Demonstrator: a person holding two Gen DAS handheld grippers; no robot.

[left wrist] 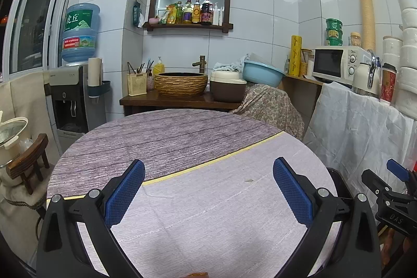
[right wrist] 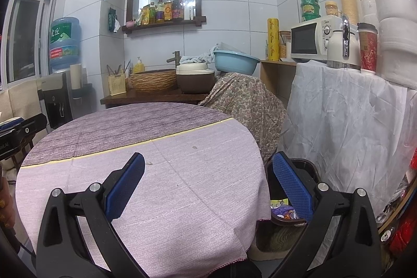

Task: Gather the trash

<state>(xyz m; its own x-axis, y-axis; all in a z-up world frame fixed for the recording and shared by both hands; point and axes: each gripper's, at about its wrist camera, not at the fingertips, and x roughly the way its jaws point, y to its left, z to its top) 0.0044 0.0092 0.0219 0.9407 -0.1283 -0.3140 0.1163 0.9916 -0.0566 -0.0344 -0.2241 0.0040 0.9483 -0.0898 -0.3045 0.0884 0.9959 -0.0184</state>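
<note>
Blue ribbed pads of the left gripper (left wrist: 208, 189) and right gripper (right wrist: 208, 186) stand apart, empty, above the round table (right wrist: 182, 173) in its woven lilac cloth. Wrappers (right wrist: 282, 210) lie crumpled in the black bin (right wrist: 302, 163) beside the table's right edge. Judged nearly done; sweep the edges for small scraps.

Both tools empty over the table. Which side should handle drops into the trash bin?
Right, probably. The right tool hangs open by the table's right edge, with the black trash bin holding wrappers just below its right finger. The left tool, also open, sits over the table's middle, farther from it.
</note>
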